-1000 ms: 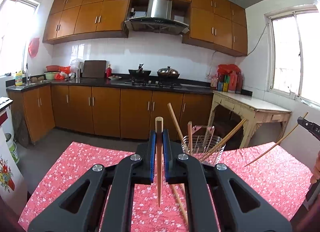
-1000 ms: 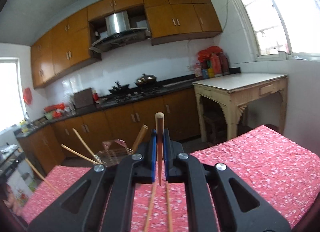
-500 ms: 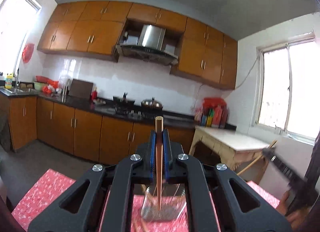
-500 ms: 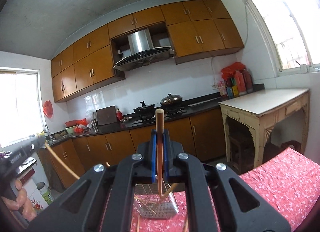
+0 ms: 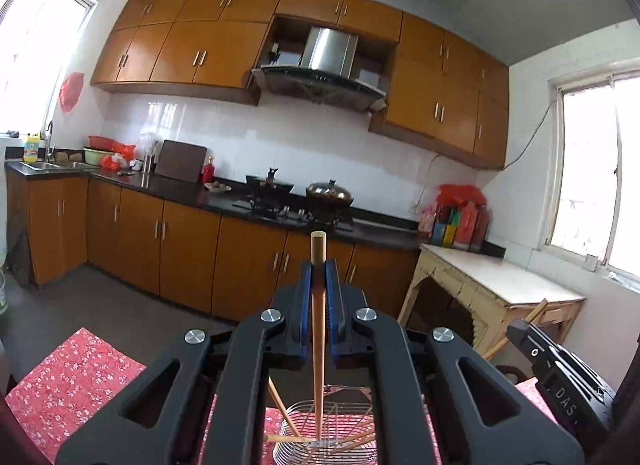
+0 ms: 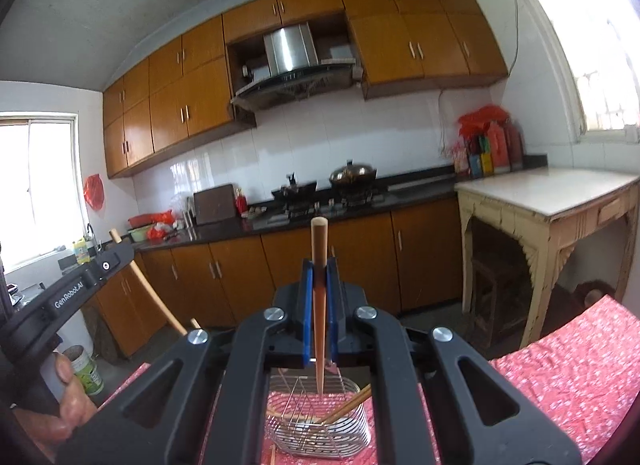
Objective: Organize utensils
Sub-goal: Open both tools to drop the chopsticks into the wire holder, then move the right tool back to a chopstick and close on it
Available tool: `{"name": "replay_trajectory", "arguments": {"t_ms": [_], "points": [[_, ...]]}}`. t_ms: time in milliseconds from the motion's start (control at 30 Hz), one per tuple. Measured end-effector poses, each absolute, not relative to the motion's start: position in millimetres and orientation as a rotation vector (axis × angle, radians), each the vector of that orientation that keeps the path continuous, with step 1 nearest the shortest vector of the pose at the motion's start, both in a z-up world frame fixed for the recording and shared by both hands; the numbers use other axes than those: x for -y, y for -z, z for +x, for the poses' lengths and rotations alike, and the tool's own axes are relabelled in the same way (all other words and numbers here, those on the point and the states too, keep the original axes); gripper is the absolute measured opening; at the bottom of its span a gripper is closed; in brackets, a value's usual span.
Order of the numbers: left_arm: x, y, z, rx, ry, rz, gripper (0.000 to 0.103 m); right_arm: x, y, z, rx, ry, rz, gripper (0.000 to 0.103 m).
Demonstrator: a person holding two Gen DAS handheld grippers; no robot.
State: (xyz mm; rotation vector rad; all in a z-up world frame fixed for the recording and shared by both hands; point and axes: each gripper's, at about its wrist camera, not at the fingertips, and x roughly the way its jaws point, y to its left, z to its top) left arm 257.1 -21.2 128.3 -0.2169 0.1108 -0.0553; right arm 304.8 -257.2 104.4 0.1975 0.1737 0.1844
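My left gripper [image 5: 319, 277] is shut on a wooden chopstick [image 5: 318, 329] held upright, its lower tip inside the wire utensil basket [image 5: 352, 449] below. My right gripper [image 6: 319, 277] is shut on another upright chopstick [image 6: 319, 305], whose tip hangs just above the same wire basket [image 6: 352, 425]. Several chopsticks [image 6: 344, 409] lean inside the basket. Seen from the left wrist, the right gripper's body [image 5: 560, 377] is at the lower right; seen from the right wrist, the left gripper's body [image 6: 72, 289] and the hand [image 6: 68, 405] holding it are at the left.
The basket stands on a table with a red flowered cloth [image 6: 568, 361]. A loose chopstick tip [image 6: 273, 455] lies beside the basket. Beyond are kitchen cabinets, a stove with pots [image 5: 328, 193] and a pale side table [image 6: 544, 201] on the right.
Both grippers have moved forward over the table and risen a little. The basket, before ahead of them, now sits directly under both chopstick tips. Both stay shut on their chopsticks.
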Motion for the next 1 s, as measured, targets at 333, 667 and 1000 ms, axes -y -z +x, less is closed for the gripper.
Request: {"name": "replay_trajectory", "arguments": {"t_ms": [333, 667, 1000], "points": [[22.6, -112.5, 278.7, -0.151, 0.024, -0.205, 0.007, 250.5, -77.4, 335.5, -0.260, -0.214, 0.216, 0.007], [23.3, -106.5, 292.6, -0.206, 0.020, -0.203, 0.007, 242.9, -67.2, 347.4, -0.316, -0.207, 0.200, 0.009], [1.6, -120.0, 255.0, -0.192, -0.009, -0.194, 0.053, 267.5, -76.4, 307.8, -0.246, -0.094, 0.158, 0.038]]}}
